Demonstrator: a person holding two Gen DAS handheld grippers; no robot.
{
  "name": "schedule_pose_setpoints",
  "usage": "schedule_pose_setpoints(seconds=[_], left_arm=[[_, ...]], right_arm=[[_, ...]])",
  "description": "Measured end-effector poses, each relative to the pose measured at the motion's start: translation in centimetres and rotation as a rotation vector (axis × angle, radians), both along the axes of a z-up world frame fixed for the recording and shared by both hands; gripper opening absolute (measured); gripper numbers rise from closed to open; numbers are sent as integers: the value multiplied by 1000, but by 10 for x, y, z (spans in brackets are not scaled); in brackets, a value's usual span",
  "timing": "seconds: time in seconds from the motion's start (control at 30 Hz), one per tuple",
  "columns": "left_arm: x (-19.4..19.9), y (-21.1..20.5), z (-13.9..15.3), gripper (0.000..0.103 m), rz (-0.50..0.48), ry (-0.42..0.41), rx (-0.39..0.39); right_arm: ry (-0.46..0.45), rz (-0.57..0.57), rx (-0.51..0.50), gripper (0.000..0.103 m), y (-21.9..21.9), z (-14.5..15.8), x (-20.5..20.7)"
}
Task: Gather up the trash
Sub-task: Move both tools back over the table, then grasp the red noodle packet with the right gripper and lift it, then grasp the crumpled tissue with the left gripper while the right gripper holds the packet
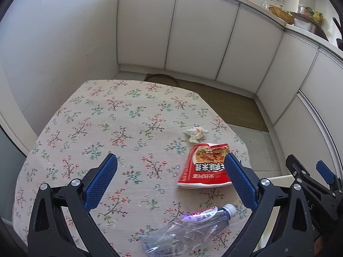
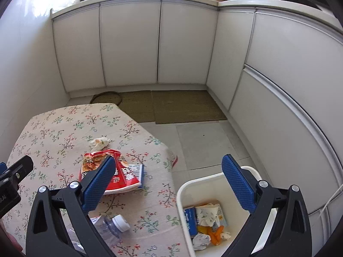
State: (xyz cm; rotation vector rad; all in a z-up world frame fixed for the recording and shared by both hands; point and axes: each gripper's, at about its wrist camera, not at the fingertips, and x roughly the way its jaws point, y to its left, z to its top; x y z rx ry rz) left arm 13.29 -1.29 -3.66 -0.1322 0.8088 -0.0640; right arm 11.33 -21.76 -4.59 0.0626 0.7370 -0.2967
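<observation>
Both tools spread wide, gripping nothing: left tool above the floral tabletop, right tool past its right edge, over floor and white bin. Flanked the red packet near that edge; crumpled tissue just beyond, crushed bottle nearer. Bare cloth leftward; trash already binned.
</observation>
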Motion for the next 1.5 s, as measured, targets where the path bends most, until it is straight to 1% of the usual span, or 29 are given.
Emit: schedule_pose_setpoints(seconds=[0.13, 0.23, 0.3, 0.37, 0.4, 0.5, 0.57, 0.6, 0.73, 0.83, 0.93, 1.0, 1.03, 1.1, 1.13, 1.2, 1.33, 1.4, 1.5], left_arm=[[3, 32, -4, 96, 52, 31, -33], [5, 53, -5, 96, 88, 44, -57], [5, 64, -5, 96, 104, 46, -71], [6, 72, -5, 96, 113, 47, -78], [6, 76, -5, 96, 115, 48, -81], [8, 83, -9, 96, 118, 65, -103], [9, 84, -12, 96, 116, 81, -123], [9, 83, -13, 96, 111, 85, -127], [8, 75, -13, 96, 76, 80, -116], [9, 75, -15, 96, 69, 83, -121], [11, 76, -19, 96, 67, 96, -125], [12, 78, -22, 96, 67, 103, -127], [13, 78, -24, 96, 68, 107, -128], [14, 81, -27, 96, 74, 116, -134], [15, 82, -28, 96, 77, 119, -139], [16, 83, -29, 96, 79, 122, -148], [19, 78, -29, 96, 77, 116, -161], [22, 76, -29, 96, 80, 116, -172], [30, 70, -28, 96, 78, 115, -185]], right_arm=[[75, 77, 67, 96, 18, -20, 26], [148, 139, 152, 96, 27, -38, 48], [195, 152, 209, 96, 26, -48, 57], [225, 147, 342, 96, 18, -57, 56], [233, 145, 433, 96, 14, -61, 54], [267, 95, 765, 96, -3, -85, 46], [295, 27, 953, 96, -13, -105, 44], [302, 6, 1012, 96, -15, -113, 44], [309, -22, 1145, 96, -9, -136, 47], [309, -37, 1253, 96, 0, -152, 52], [287, -56, 1305, 96, 7, -162, 60], [278, -59, 1325, 93, 11, -166, 65], [272, -59, 1320, 86, 11, -166, 67], [276, -42, 1286, 63, 15, -166, 72], [281, -23, 1280, 40, 18, -167, 75], [290, 0, 1283, 38, 23, -168, 80], [261, 49, 1164, 31, 36, -145, 84], [228, 85, 1081, 28, 43, -126, 85], [164, 137, 935, 27, 48, -95, 84]])
